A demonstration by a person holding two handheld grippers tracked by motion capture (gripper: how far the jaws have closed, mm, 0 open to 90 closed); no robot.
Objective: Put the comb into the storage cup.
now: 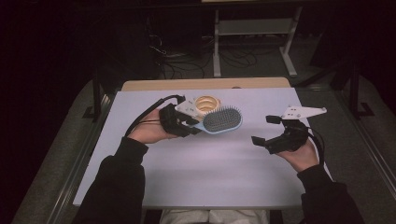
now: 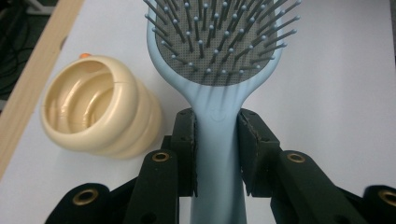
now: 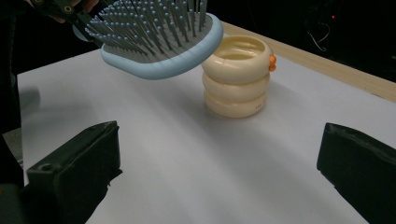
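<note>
We had the left gripper (image 1: 194,125) clamped on the blue hairbrush (image 1: 222,120) handle, lifted near the table's (image 1: 210,172) far edge beside the cream holder (image 1: 207,103), right gripper (image 1: 265,131) open, empty; next probably needed tipping it handle-down into that holder.

The high view looks down and forward from above the person onto the whole table (image 1: 187,186). The left gripper view sits very close, looking along its jaws at the brush (image 2: 219,56) between them, the cup (image 2: 93,112) beside. The right gripper view looks low past its jaws at the same brush (image 3: 163,46) and cup (image 3: 236,79).
</note>
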